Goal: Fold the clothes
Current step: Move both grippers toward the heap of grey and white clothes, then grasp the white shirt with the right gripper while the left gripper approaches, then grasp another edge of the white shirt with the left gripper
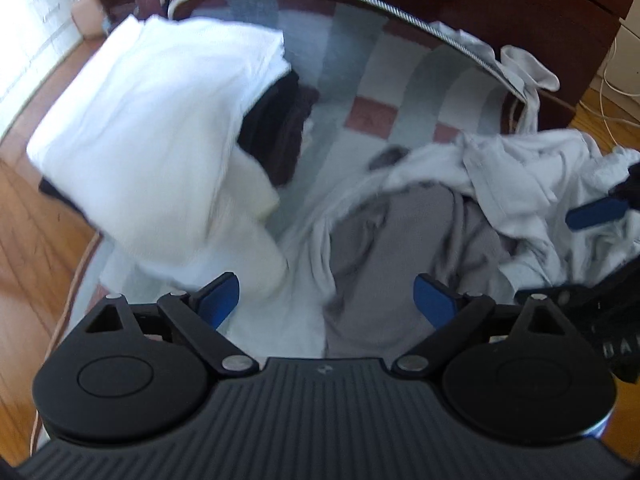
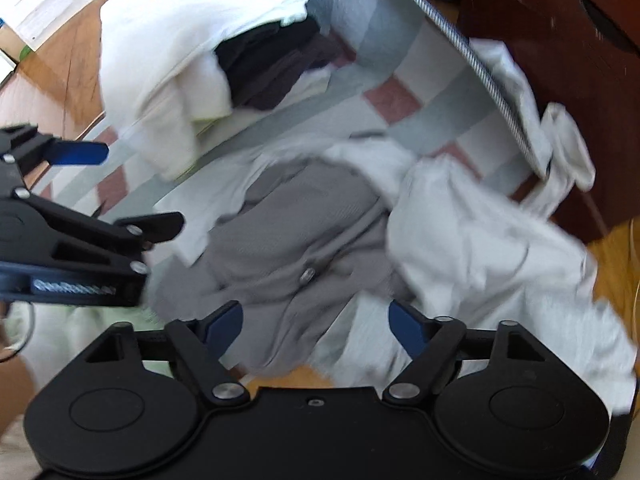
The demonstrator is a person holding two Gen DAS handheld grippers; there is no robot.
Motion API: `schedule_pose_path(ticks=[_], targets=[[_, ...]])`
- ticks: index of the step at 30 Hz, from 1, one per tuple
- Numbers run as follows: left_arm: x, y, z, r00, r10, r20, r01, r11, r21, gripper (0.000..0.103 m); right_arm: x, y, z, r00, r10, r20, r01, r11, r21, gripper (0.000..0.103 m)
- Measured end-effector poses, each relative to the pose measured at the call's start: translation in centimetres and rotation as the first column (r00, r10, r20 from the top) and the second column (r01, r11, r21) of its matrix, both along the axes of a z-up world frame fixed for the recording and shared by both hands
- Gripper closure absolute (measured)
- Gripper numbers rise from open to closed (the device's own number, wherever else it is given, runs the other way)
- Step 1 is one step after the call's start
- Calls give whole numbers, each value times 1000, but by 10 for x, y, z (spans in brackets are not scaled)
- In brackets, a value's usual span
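Note:
A grey buttoned garment lies crumpled on a checked mat, half under a heap of pale white-grey clothes to its right. My left gripper hangs open just above the grey garment, nothing between its blue pads. My right gripper is open too, over the grey garment's near edge. Each gripper shows at the side of the other's view. A stack of folded clothes, white on top and dark below, sits at the left.
The checked mat has a corded rim, with a white sock draped over its far right edge. Dark wooden furniture stands behind. Wood floor lies to the left, cables at the right.

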State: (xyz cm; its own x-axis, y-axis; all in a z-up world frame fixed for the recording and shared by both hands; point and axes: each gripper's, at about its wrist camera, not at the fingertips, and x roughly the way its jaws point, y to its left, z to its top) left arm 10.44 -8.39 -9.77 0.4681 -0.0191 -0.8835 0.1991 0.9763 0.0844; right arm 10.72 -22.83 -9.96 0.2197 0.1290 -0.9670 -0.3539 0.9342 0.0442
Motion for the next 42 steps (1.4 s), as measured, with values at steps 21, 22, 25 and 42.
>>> schedule_pose_path(ticks=[21, 22, 25, 42], targets=[[36, -14, -114, 996, -93, -15, 88, 976, -201, 34, 61, -42, -113, 967, -75, 242, 103, 989, -106, 45], [36, -12, -116, 996, -89, -18, 83, 974, -213, 34, 57, -43, -113, 959, -90, 269, 116, 990, -81, 51], [36, -7, -115, 997, -78, -18, 71, 966, -250, 34, 41, -41, -102, 929, -117, 352, 127, 992, -7, 80], [10, 17, -42, 968, -147, 201, 242, 746, -620, 30, 22, -43, 17, 941, -204, 268, 10, 811, 585, 85]])
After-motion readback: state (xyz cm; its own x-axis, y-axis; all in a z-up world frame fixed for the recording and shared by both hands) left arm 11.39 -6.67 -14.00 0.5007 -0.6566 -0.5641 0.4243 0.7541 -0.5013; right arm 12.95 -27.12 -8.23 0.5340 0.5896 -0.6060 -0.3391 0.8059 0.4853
